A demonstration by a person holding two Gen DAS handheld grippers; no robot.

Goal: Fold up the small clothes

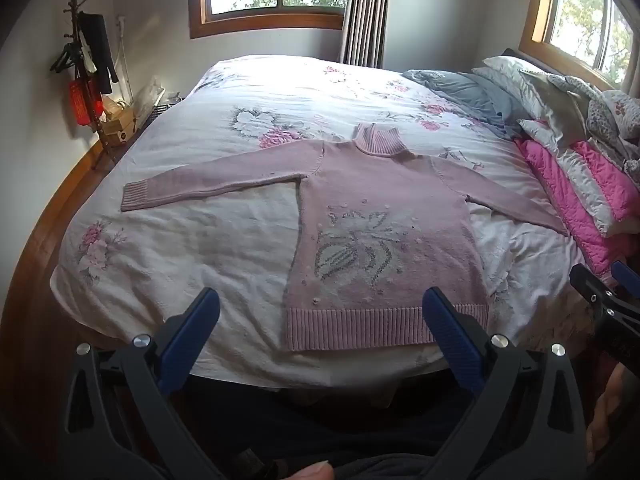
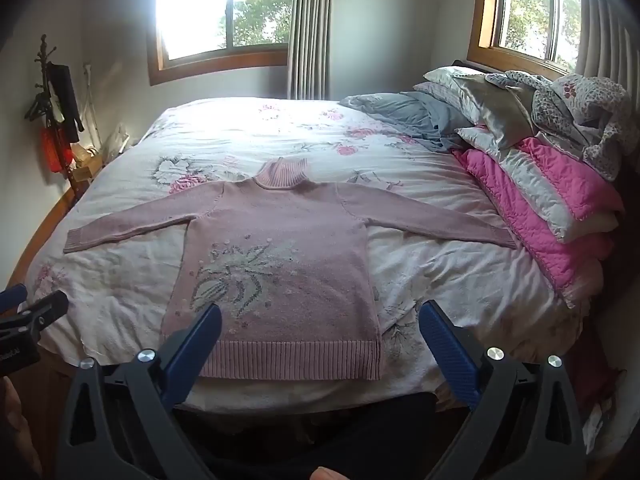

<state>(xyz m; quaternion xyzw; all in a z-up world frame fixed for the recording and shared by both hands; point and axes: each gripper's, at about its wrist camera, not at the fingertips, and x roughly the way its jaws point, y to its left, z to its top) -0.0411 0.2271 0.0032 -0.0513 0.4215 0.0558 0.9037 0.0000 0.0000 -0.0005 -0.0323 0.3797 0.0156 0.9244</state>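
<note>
Wooden floor and a coat stand [image 1: 86, 64] hung with dark items fill the far left corner, just beside the bed [image 1: 248, 92]. On the floral white duvet a pink turtleneck sweater [image 1: 384, 216] lies flat and face up, collar toward the far window, ribbed hem at the near edge, both sleeves spread out to the sides; a grey-and-white knitted motif shows on its front. The left gripper [image 1: 320, 328] hangs above the near edge of the bed, jaws spread wide and empty, over the hem without touching it. The right gripper [image 2: 320, 332] hovers likewise, released and holding nothing, near the hem's right half. At the far right, pillows [image 2: 492, 108] and a folded pink quilt [image 2: 552, 208] are stacked, touching the sweater's right cuff.
</note>
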